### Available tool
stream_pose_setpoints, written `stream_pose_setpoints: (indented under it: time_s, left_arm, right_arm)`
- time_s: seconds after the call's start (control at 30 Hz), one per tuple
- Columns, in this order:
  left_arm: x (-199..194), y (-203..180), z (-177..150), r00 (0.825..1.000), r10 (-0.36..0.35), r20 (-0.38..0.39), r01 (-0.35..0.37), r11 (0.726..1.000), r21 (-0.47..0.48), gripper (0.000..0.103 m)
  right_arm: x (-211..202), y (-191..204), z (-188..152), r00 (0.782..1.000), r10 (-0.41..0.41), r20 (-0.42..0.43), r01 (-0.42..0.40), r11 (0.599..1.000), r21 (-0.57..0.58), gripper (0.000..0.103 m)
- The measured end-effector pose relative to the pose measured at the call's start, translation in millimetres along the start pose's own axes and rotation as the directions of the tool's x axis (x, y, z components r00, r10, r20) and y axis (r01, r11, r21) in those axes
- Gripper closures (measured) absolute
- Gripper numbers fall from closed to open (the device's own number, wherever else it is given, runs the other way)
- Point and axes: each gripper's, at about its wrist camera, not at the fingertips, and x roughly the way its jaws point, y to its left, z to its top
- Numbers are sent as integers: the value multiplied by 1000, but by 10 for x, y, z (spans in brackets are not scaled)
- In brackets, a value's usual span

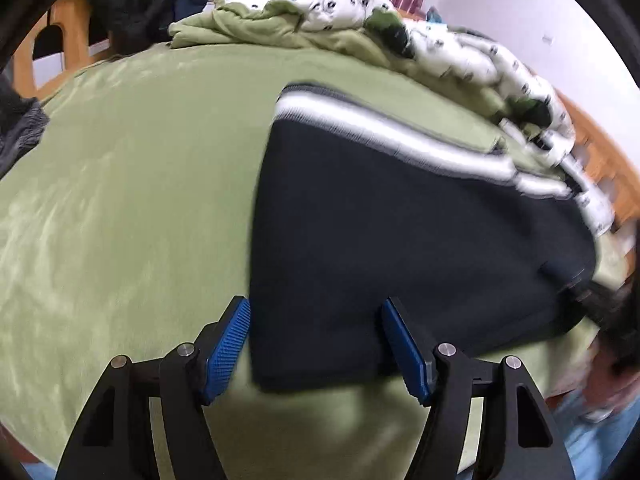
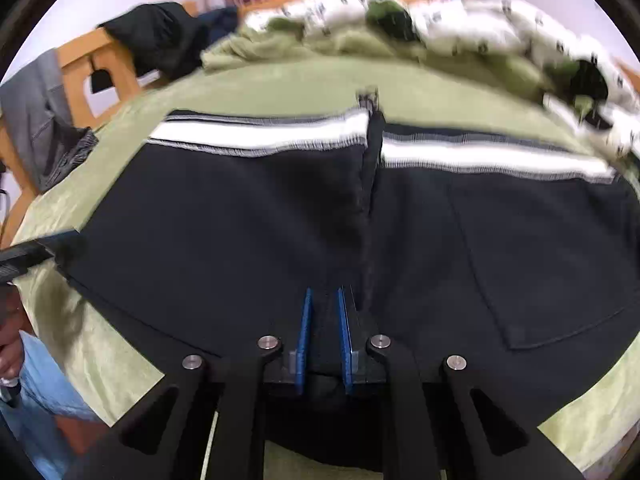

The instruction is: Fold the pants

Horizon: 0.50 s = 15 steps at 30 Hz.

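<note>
Left wrist view is showing the left gripper (image 1: 316,344) hovering with its blue pads (image 1: 228,352) spread wide, the near corner of the black pants (image 1: 400,240) lying between them without being pinched. The pants are lying flat on the green bedsheet (image 1: 120,200), their white-striped waistband (image 1: 392,136) running toward 2 o'clock. A rumpled green-and-white quilt (image 1: 360,20) is bunching along the far edge at 12 to 2 o'clock, and a dark garment (image 1: 132,4) is draping over the wooden bed frame (image 1: 72,36) at 11 o'clock. Right wrist view is showing the right gripper (image 2: 325,340) with its fingers (image 2: 305,336) pressed close together, pinching a fold of the pants' black fabric near the centre seam at 6 o'clock.
</note>
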Motion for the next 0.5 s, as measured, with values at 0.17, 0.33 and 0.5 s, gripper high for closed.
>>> stream_pose_setpoints:
  time_s: [0.17, 0.33, 0.5]
  left_arm:
    - [-181, 199, -40, 993, -120, 8, 121, 987, -102, 37]
    - [-369, 382, 94, 991, -131, 41, 136, 977, -163, 38]
    - [-346, 497, 220, 984, -174, 42, 179, 956, -231, 37]
  right_arm:
    - [-239, -174, -44, 998, 49, 29, -50, 997, 56, 91]
    - [-755, -703, -75, 986, -122, 117, 94, 970, 224, 47]
    - [-1032, -1468, -275, 965, -248, 83, 195, 893, 407, 35]
